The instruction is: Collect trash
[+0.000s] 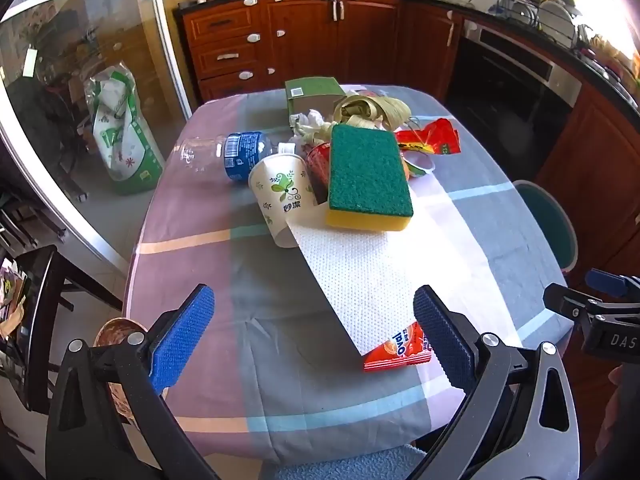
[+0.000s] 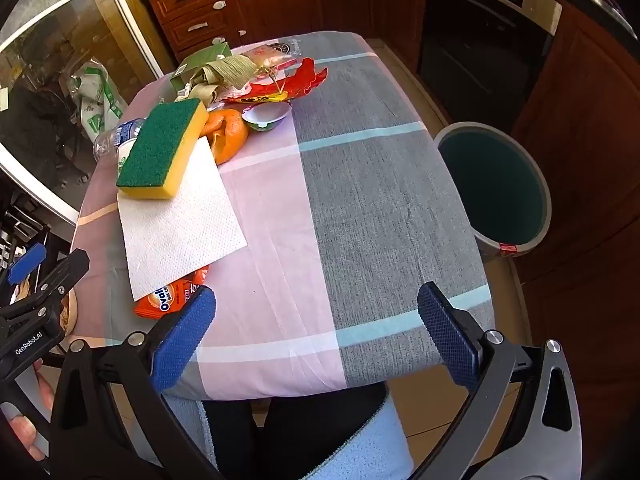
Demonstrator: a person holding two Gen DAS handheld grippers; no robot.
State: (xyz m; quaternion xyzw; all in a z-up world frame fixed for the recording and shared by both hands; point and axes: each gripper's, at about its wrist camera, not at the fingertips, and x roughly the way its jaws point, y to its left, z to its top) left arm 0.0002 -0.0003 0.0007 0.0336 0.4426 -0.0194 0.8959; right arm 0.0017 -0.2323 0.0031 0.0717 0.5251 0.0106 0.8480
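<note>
Hovering with both the left hand-held gripper [image 1: 314, 334] and the right hand-held gripper [image 2: 316, 334] spread wide, nothing held. Paper towel [image 1: 360, 276] looks light and floppy, so I'd pinch its 6 o'clock edge by the orange wrapper [image 1: 400, 348].

Both views look steeply down from above the near edge of the worktop [image 1: 200, 216], toward the kitchen cabinets [image 1: 304, 36]. The left wrist view faces the litter pile; the right wrist view sits further right, taking in the bin [image 2: 494, 188]. They share the sponge [image 1: 368, 176] and paper towel [image 1: 360, 276].
</note>
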